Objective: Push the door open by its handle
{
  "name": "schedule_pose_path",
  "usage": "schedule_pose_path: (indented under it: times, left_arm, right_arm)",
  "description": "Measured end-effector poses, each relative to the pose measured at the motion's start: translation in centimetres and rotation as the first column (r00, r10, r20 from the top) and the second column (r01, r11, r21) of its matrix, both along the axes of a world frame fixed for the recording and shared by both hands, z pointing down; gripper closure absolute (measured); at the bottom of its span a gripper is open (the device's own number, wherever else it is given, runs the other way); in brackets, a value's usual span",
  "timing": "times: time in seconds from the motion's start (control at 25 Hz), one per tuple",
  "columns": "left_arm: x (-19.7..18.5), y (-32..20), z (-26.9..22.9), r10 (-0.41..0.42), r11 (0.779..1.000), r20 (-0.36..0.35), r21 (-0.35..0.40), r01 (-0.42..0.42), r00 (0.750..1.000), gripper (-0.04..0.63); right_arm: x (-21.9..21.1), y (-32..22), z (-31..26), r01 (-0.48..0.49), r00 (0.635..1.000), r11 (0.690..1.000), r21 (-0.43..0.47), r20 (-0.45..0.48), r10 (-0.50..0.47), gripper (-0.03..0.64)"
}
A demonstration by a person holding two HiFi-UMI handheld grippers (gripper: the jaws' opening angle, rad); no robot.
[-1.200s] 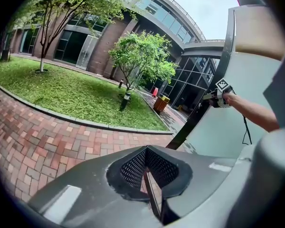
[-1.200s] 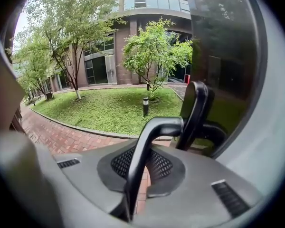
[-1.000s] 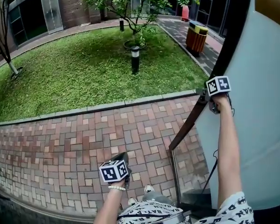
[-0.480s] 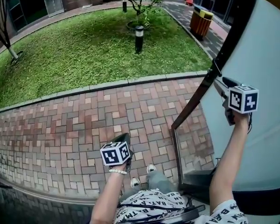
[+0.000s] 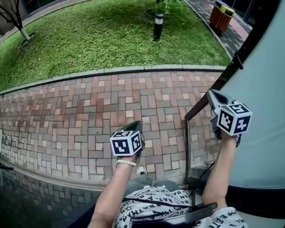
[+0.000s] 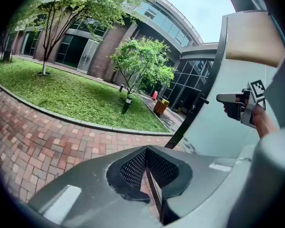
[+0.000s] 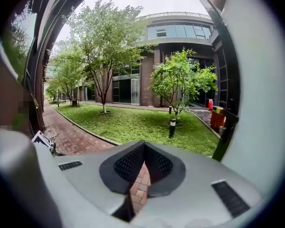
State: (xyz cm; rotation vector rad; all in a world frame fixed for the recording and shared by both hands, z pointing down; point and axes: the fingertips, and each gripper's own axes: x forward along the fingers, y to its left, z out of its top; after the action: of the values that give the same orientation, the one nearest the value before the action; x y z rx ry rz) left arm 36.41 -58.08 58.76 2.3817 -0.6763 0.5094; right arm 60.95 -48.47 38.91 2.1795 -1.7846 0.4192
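Note:
The door [image 5: 263, 99] is a pale panel with a dark frame edge, swung open on the right. A small dark handle stub [image 5: 238, 66] sticks out of that edge; it also shows in the left gripper view [image 6: 203, 99] and the right gripper view [image 7: 230, 114]. My right gripper [image 5: 212, 95] hovers just off the door face, below the handle and touching nothing, jaws shut and empty [image 7: 143, 164]. My left gripper [image 5: 134, 125] hangs over the brick paving, jaws closed together with nothing between them [image 6: 147, 169].
Red brick paving [image 5: 85, 113] runs ahead to a kerb and a lawn [image 5: 99, 37]. A bollard lamp [image 5: 157, 26], a small tree and an orange bin [image 5: 222, 17] stand beyond. A dark low frame [image 5: 186, 141] stands by the door's foot. My shoe [image 5: 141, 170] shows below.
The right gripper has come away from the door's dark edge, dropping and drawing back towards my body. The view has moved forward and down. The left gripper has barely shifted.

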Motion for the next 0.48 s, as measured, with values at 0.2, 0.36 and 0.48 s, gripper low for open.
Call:
schedule_pose_path:
  times: [0.2,0.36,0.48]
  left_arm:
    - [-1.7,1.3,-0.4,-0.041,0.999,-0.001,0.017,0.041,0.999,0.595]
    - [-2.9,4.1,-0.7,-0.060,0.998,-0.002,0.034,0.060,0.998,0.595]
    - [-3.9,8.4,-1.1,-0.065,0.997,-0.011,0.050,0.065,0.998,0.595]
  right_arm:
    - [-4.6,-0.3,2.8,0.081,0.993,0.997,0.009,0.087,-0.082,0.617]
    - [-7.4,3.1,5.0,0.119,0.989,0.993,-0.010,0.089,-0.117,0.617]
    - [-9.2,8.0,6.2,0.141,0.987,0.990,-0.027,0.078,-0.138,0.617]
